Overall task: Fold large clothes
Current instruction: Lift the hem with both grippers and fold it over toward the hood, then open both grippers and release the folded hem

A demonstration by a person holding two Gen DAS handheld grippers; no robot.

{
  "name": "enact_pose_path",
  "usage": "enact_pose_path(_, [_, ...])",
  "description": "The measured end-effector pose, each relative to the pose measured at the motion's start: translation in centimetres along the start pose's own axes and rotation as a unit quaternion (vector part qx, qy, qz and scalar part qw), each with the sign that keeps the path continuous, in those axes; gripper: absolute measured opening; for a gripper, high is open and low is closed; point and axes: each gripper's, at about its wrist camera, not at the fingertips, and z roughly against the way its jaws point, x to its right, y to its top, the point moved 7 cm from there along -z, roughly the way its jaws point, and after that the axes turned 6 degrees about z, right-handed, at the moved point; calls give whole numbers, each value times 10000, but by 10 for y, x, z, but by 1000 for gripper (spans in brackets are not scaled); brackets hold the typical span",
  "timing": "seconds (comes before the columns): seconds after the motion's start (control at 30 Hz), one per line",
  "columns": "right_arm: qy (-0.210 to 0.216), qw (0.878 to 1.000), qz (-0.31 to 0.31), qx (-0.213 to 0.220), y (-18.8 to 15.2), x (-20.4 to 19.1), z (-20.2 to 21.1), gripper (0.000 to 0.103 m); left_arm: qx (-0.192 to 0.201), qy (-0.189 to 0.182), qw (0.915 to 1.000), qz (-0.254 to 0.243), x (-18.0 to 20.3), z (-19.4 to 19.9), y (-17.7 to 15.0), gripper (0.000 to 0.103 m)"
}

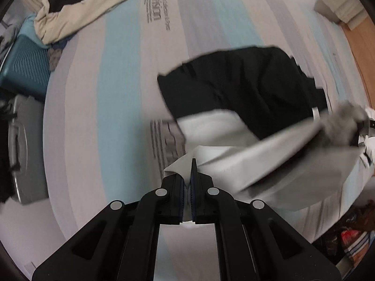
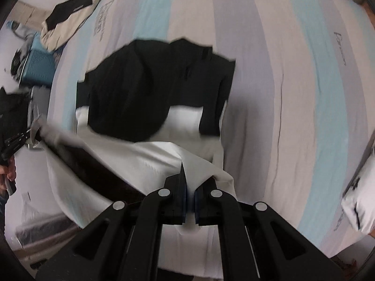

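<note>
A large black and white garment lies on the striped bed; its black part rests flat and its white hem is lifted toward me. It also shows in the right wrist view. My left gripper is shut on one corner of the white hem. My right gripper is shut on the other corner of the white hem. The hem stretches taut between them. The right gripper also shows blurred at the right edge of the left wrist view, the left gripper at the left edge of the right wrist view.
A beige and black jacket lies crumpled at the bed's far left corner. A teal suitcase and a grey case stand beside the bed. The striped bedsheet spreads wide around the garment. Wooden floor lies at the right.
</note>
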Motion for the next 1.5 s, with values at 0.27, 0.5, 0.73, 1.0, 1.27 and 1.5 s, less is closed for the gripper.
enact_pose_path(0.27, [-281, 9995, 105, 36, 99, 13, -31, 4, 48, 81, 9999, -126, 6, -35, 86, 3])
enact_pose_path(0.5, [-283, 9995, 100, 65, 152, 24, -51, 3, -2, 26, 10000, -88, 1, -58, 139, 3])
enact_pose_path(0.73, [-358, 9991, 139, 152, 196, 33, -78, 4, 71, 60, 9999, -46, -14, -91, 175, 3])
enact_pose_path(1.0, [-587, 9981, 162, 94, 205, 42, -138, 4, 63, -12, 10000, 9, -23, -163, 181, 4])
enact_pose_path(1.27, [-648, 9976, 239, 54, 211, 41, -170, 4, 136, -156, 9995, 244, -25, -194, 182, 7])
enact_pose_path(1.5, [-615, 9971, 341, 283, 204, 36, -162, 10, 402, -260, 9980, 402, -25, -180, 178, 21])
